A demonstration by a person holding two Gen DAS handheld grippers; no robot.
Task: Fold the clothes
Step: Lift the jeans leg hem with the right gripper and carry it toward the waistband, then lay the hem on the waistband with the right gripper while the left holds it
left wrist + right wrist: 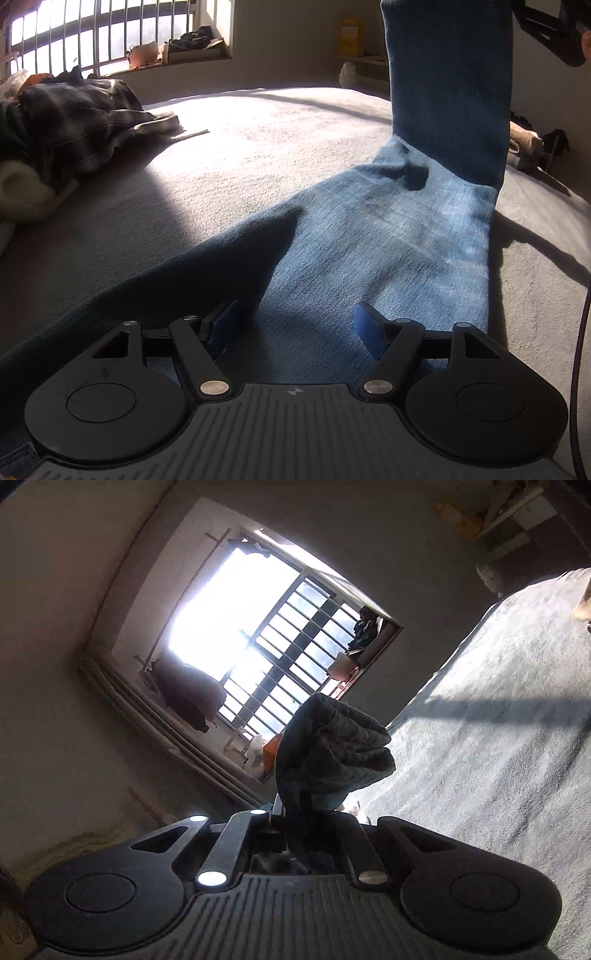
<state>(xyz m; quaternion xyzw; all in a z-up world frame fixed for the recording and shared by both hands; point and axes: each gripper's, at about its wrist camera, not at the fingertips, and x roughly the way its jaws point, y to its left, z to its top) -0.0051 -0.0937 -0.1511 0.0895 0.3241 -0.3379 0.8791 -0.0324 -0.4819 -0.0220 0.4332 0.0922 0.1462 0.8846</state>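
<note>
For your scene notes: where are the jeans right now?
In the left wrist view, the jeans lie on the bed, one leg lifted at right by the right gripper.

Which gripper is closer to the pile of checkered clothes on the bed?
Left. The left gripper rests open over the jeans, with the checkered pile nearby. The right gripper holds the jeans' end up high, farther off.

The left camera looks down low over the grey fuzzy bed (258, 155); the right one, rolled sideways, also sees the barred bright window (280, 646).
</note>
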